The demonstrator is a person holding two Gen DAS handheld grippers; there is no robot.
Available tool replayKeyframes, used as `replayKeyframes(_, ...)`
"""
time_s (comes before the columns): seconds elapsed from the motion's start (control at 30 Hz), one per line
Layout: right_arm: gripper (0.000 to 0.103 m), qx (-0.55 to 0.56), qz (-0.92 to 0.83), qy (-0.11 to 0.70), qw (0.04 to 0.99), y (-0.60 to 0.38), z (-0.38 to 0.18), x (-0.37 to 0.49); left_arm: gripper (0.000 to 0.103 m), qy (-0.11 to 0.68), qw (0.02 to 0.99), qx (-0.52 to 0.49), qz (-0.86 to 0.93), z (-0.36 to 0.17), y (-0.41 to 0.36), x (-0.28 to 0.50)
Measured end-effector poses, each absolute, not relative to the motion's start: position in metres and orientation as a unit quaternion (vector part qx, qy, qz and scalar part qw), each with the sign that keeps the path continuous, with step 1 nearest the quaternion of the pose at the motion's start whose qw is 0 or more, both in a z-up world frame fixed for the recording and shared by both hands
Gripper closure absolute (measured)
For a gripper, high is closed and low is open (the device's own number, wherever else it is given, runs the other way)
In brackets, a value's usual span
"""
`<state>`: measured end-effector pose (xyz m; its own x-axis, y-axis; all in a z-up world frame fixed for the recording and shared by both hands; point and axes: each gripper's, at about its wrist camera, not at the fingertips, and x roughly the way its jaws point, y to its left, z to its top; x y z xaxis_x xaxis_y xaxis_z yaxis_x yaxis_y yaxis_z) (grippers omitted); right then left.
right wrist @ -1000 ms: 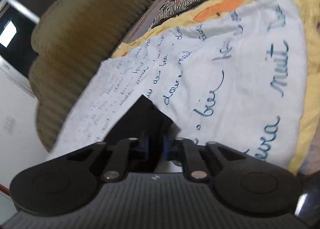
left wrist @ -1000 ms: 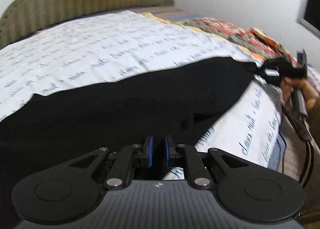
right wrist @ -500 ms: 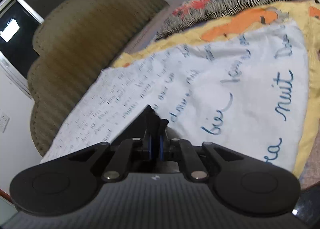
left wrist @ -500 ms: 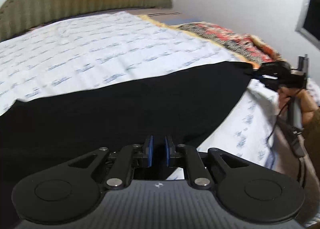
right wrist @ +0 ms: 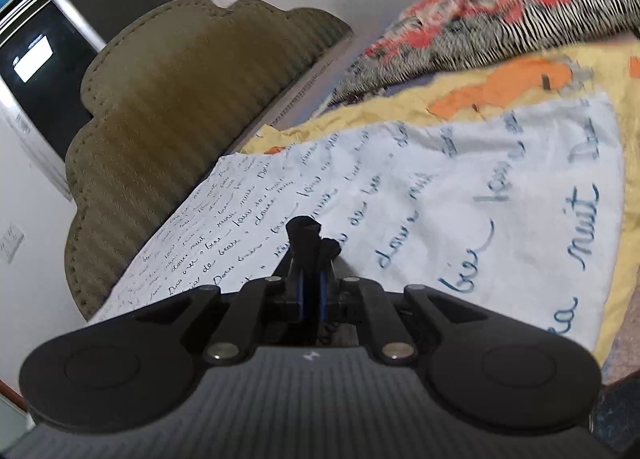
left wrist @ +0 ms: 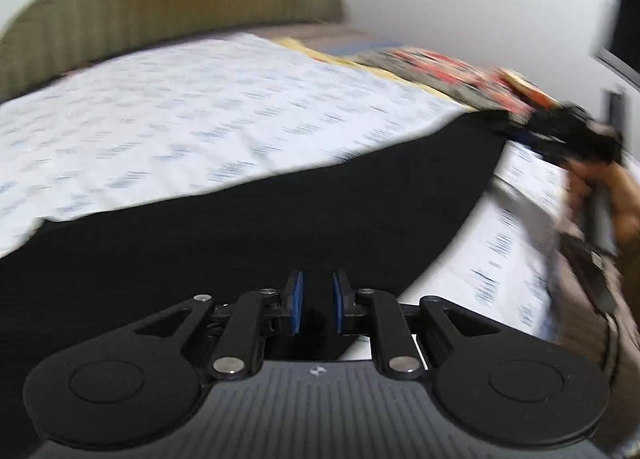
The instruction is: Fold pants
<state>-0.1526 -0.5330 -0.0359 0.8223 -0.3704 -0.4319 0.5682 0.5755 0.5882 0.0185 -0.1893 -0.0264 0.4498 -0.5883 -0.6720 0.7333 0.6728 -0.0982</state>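
The black pants [left wrist: 256, 227] hang stretched between my two grippers above a white bed sheet with blue writing [left wrist: 192, 131]. My left gripper [left wrist: 316, 299] is shut on the near edge of the pants, the cloth pinched between its blue pads. My right gripper [left wrist: 560, 135] shows far right in the left wrist view, holding the far corner. In the right wrist view the right gripper [right wrist: 312, 287] is shut on a bunched black tip of the pants [right wrist: 308, 235], which pokes out past the fingertips.
An olive ribbed headboard [right wrist: 180, 107] stands behind the bed. A red, black and white patterned blanket [right wrist: 500, 19] and a yellow-orange sheet [right wrist: 520, 79] lie at the bed's far side. White walls and a dark window [right wrist: 36, 59] surround it.
Both grippers have lifted and pulled the pants taut. The right gripper has closed tighter, bunching the corner. The views have tilted upward and the left wrist view is motion-blurred.
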Motion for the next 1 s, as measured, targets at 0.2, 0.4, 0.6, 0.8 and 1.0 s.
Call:
replayKeyframes(0.2, 0.094, 0.265, -0.265, 0.135, 0.917, -0.495, -0.002, -0.137, 0.088, 0.364, 0.865, 0.072, -0.337, -0.018, -0.162, 0.041)
replayKeyframes(0.4, 0.094, 0.134, -0.232, 0.149, 0.952, -0.430, 0.025, -0.112, 0.087, 0.374, 0.866, 0.071, -0.323, -0.023, -0.161, 0.049)
replayKeyframes(0.6, 0.094, 0.010, -0.173, 0.155, 0.973, -0.345, 0.039, -0.081, 0.087, 0.353, 0.897, 0.070, -0.258, -0.017, -0.139, 0.052)
replayKeyframes(0.8, 0.095, -0.120, -0.048, 0.173, 0.976, -0.226, 0.020, -0.054, 0.087, 0.368, 0.905, 0.051, -0.206, -0.016, -0.105, 0.061)
replayKeyframes(1.0, 0.095, -0.220, 0.046, 0.227, 0.948, -0.144, -0.028, -0.052, 0.087, 0.372, 0.908, 0.044, -0.188, -0.019, -0.080, 0.060)
